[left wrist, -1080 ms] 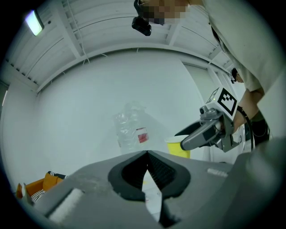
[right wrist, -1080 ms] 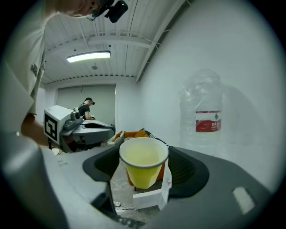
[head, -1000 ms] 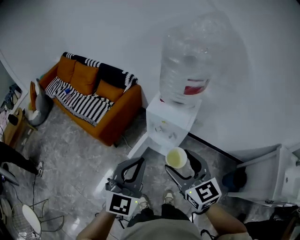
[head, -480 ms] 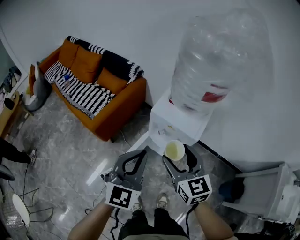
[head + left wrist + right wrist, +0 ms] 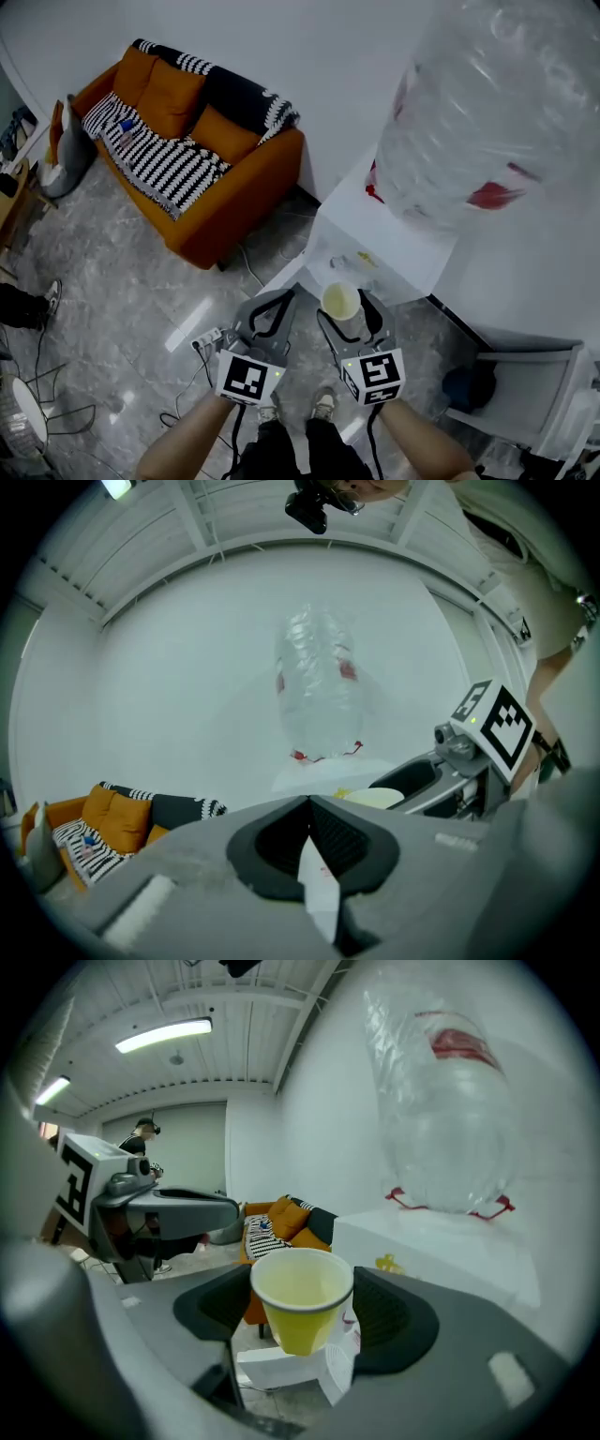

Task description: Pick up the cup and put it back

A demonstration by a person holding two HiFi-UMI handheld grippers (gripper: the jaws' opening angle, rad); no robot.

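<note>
Glossy stone-look floor point(image 5: 122, 272), clear plastic bottle point(image 5: 497, 112) (cup point(image 5: 298, 1299) seemingly paper).

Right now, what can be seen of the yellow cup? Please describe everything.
The yellow cup is small and tapered, looks like paper, is pale inside with a rolled rim, and seems empty. It is upright in the air, gripped on both sides by the right tool, just in front of the white water dispenser. Nothing else touches it.
</note>
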